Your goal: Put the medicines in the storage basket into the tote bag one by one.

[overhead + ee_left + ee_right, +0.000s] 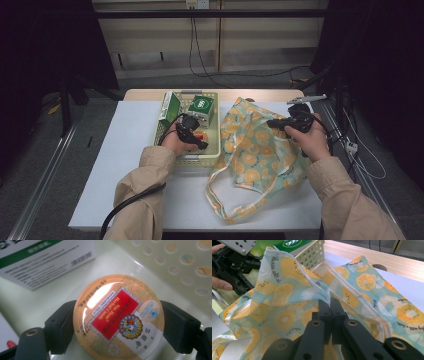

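Note:
A round candy tin (118,320) with a red and gold label lies in a pale perforated basket (212,149). My left gripper (117,326) has a jaw on each side of the tin and is shut on it; in the high view the left gripper (192,134) reaches down into the basket over the tin (200,135). A fruit-print tote bag (252,150) lies right of the basket. My right gripper (274,123) is shut on the bag's rim (325,293), lifting the edge of its mouth; the right gripper (330,308) has its jaws pressed together on the cloth.
Two green and white boxes stand in the basket: one (169,110) at its left wall, another (202,107) at the back. The basket and bag rest on a white tabletop (125,150). The bag's handles (215,197) trail toward the front edge. Cables lie right of the table.

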